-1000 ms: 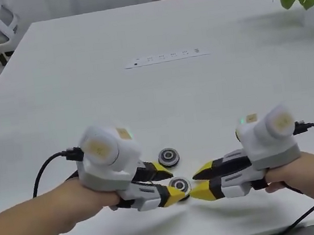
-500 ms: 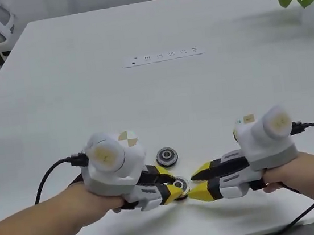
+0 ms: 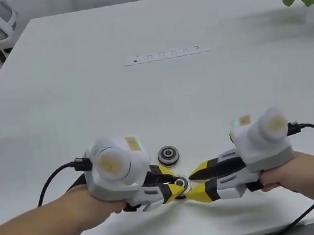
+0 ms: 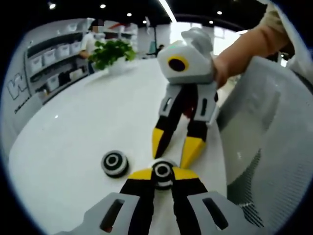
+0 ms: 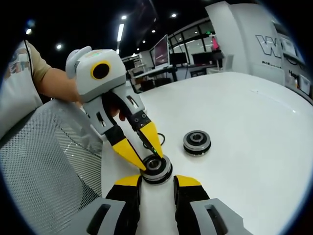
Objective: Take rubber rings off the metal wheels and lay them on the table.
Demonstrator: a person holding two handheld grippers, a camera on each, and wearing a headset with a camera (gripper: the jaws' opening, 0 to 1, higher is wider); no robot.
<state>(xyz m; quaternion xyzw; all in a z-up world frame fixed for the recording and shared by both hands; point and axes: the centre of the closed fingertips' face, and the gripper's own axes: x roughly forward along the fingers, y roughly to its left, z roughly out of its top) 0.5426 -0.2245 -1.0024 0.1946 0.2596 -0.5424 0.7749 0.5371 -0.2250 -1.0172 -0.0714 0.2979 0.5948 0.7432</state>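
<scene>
Left gripper view: left claw (image 4: 164, 175) grips a black-ringed silver wheel (image 4: 163, 170); right claw (image 4: 172, 152) open.

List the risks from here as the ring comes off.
The left gripper pinches the wheel by its tips alone; a pull from the open right gripper may pop it loose. The near edge of the table is close, so a loose wheel may roll off. The second wheel lies close and may get knocked.
</scene>
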